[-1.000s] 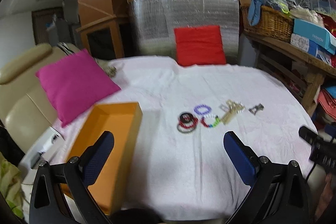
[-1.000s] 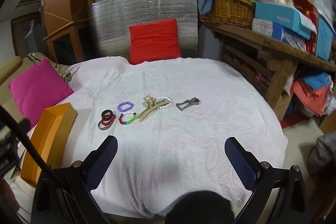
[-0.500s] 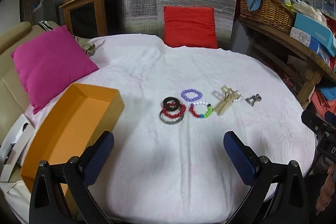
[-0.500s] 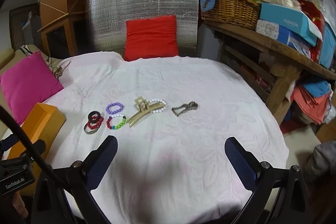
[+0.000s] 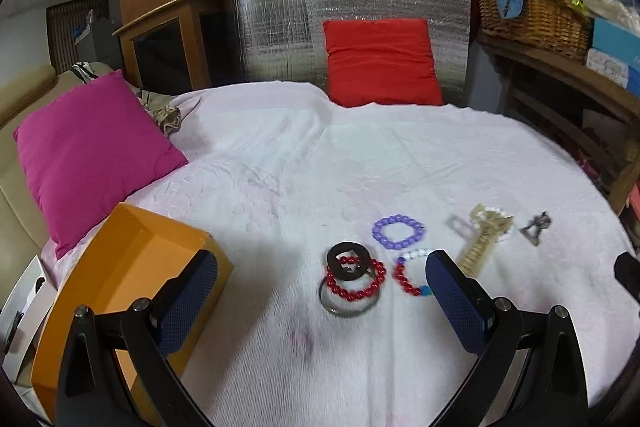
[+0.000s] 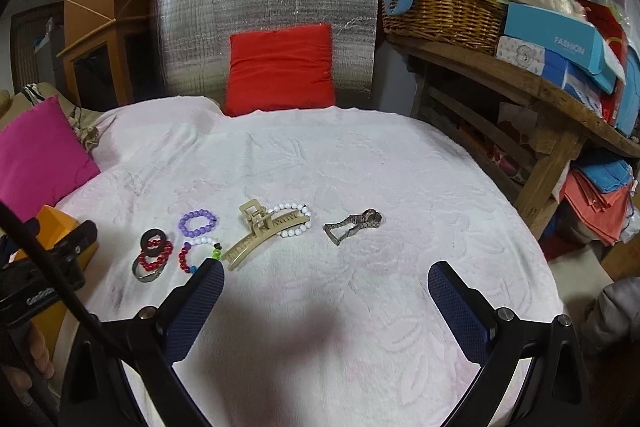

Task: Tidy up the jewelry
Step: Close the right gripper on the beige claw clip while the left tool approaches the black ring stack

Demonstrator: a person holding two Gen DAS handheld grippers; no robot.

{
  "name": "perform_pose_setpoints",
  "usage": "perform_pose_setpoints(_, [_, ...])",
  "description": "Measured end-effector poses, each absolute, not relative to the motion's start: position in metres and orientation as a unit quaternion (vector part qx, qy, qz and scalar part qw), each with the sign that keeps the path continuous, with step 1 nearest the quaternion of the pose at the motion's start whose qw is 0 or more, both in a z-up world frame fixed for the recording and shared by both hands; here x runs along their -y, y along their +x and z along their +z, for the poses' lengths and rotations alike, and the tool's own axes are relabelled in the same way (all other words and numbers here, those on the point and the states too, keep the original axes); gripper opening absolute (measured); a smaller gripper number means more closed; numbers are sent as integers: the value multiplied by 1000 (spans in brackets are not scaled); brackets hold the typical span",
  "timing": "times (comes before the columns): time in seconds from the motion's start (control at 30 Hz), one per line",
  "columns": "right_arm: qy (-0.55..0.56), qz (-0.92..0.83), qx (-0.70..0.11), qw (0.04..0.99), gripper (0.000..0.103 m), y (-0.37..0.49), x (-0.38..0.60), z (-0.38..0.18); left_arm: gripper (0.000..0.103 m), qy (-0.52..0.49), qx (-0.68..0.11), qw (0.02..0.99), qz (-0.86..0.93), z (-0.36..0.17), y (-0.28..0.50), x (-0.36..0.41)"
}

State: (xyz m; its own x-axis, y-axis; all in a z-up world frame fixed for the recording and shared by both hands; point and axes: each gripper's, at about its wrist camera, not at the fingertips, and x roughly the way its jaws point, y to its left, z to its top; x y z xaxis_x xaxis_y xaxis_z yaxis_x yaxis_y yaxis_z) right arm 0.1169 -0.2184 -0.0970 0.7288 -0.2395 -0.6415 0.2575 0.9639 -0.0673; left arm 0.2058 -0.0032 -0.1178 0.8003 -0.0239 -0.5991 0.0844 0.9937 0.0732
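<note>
At the far left an open orange cardboard box stands on the white textured cloth that covers the surface, beside a magenta cushion. The left claw hovers over the cloth with its two blue-padded fingers wide apart and nothing between them; its left finger is in front of the box corner. Just ahead of this claw, between the fingers, lies a small pile: a flat black ring on a red bead bracelet, over a grey metal bangle. Right of the pile lie a purple bead bracelet and a multicoloured bead bracelet, which the right finger partly hides. Further right, in the right wrist view, a beige plastic hair claw clip lies across a white bead bracelet, and a small grey metal clip rests apart from them. The right claw is also spread open and empty; the clip lies ahead between its fingers, the bracelets off to its left.
</note>
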Motion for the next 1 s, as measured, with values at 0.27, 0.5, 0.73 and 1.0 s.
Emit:
perform_pose_setpoints(0.27, [48,-61,-372,925,103,182,239,-136,103,35,-384,922,-45,-161,254,-2])
perform_pose_setpoints(0.5, [209,36,-441,872,87,243,284,-184,103,23,-422,905,-53,-181,277,-18])
perform_pose_setpoints(0.73, [246,76,-462,849,72,287,272,-205,72,23,-449,891,-62,-190,286,-24])
perform_pose_setpoints(1.0, [182,42,-479,858,61,303,251,-216,72,20,-457,886,-77,-193,285,-20])
